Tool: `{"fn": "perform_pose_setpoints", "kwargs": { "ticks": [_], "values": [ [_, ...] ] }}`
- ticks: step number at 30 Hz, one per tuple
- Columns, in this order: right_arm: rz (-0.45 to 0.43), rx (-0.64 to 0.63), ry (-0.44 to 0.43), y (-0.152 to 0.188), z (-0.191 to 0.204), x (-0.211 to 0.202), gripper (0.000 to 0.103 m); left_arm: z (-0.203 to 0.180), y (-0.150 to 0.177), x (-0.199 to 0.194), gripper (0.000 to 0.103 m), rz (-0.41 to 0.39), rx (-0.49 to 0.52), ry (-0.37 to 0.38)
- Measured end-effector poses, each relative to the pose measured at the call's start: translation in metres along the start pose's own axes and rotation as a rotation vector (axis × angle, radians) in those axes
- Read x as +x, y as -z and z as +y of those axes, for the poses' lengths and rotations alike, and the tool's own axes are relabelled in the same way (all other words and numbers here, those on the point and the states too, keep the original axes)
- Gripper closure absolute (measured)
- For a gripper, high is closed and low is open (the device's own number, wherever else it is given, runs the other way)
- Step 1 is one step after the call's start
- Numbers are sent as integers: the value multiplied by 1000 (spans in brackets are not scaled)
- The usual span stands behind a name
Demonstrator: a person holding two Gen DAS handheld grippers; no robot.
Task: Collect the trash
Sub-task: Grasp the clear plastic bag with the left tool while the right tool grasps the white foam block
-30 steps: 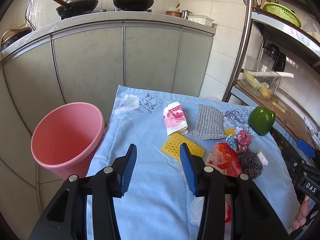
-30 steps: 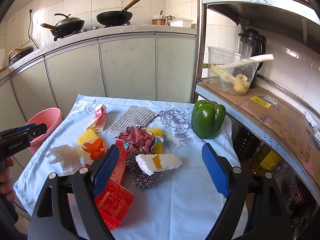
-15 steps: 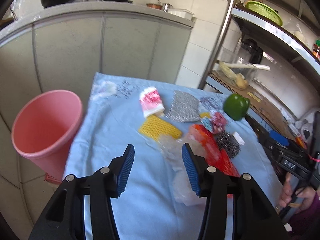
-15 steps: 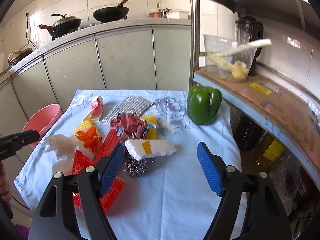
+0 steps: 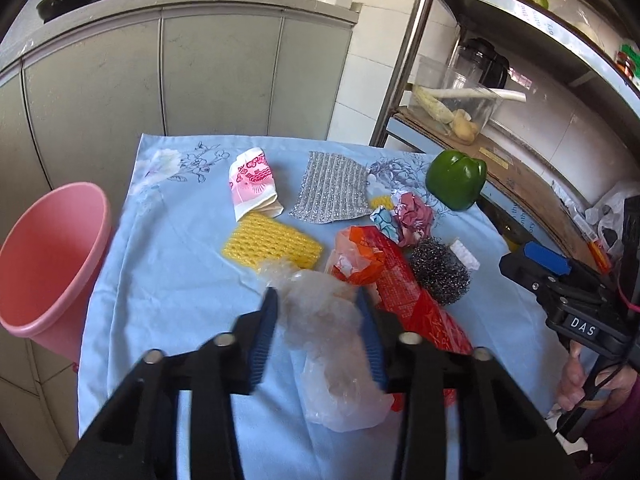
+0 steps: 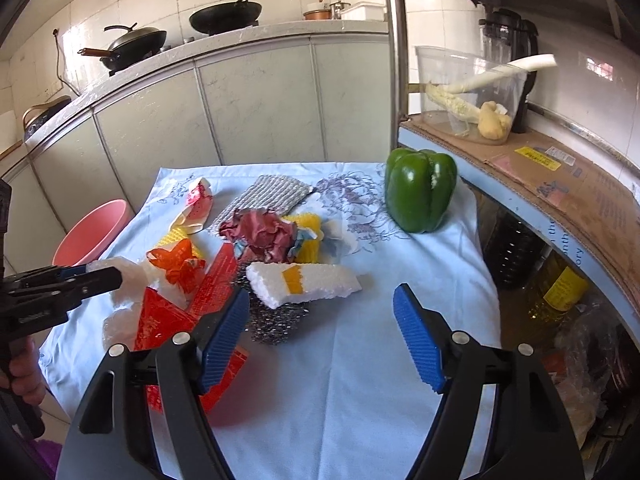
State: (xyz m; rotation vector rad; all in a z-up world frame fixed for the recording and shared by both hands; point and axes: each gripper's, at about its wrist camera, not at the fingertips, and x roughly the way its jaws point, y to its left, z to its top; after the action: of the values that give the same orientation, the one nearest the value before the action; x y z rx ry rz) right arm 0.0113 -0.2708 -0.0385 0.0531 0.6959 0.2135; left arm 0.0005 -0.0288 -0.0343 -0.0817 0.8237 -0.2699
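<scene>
Crinkled clear plastic bag (image 5: 320,312) sits between the blue pads of the left gripper (image 5: 318,300), jaws closing on it, near edge of the blue cloth (image 5: 168,264); contact unclear. Left view only: "DAS" tag on the right gripper (image 5: 536,256). Right view only: right gripper (image 6: 320,320) spread wide and empty, white foam piece (image 6: 304,284) atop steel scourer (image 6: 276,320) just beyond it. Farther along the cloth: red wrapper (image 5: 404,284), yellow foam net (image 5: 272,244), silver scrub cloth (image 5: 332,192), green pepper (image 6: 420,190). Pink bin (image 5: 48,264) stands left of the cloth.
</scene>
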Motion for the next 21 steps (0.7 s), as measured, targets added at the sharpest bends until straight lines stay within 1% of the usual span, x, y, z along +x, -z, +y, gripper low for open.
{"fn": "perform_pose_setpoints", "kwargs": {
  "ticks": [5,6,9,13,14,15,16,17,18,21],
  "values": [
    [10,-33,-27,-3,13,5,28,8,2,-7,81,-21,-12,15],
    [11,-42,-26,-5,17,7,29,10,1,-9,82,-27,-18,20],
    [27,-60,-18,-8,23,15,39,13,0,-17,83,-49,-23,31],
    [62,-95,3,-9,33,32,44,17,-1,-29,83,-77,-28,46],
    [71,-103,9,-9,34,35,47,18,-1,-32,83,-83,-30,48],
    [86,-110,19,-8,36,39,54,19,0,-34,83,-89,-32,50],
    [98,-111,22,-7,35,42,59,20,0,-36,83,-94,-35,51],
    [109,-104,23,-6,34,44,68,21,1,-39,83,-99,-38,54],
    [118,-91,24,-5,31,45,73,23,1,-41,83,-105,-41,56],
    [103,-68,22,-3,25,38,81,26,2,-48,83,-120,-46,64]
  ]
}}
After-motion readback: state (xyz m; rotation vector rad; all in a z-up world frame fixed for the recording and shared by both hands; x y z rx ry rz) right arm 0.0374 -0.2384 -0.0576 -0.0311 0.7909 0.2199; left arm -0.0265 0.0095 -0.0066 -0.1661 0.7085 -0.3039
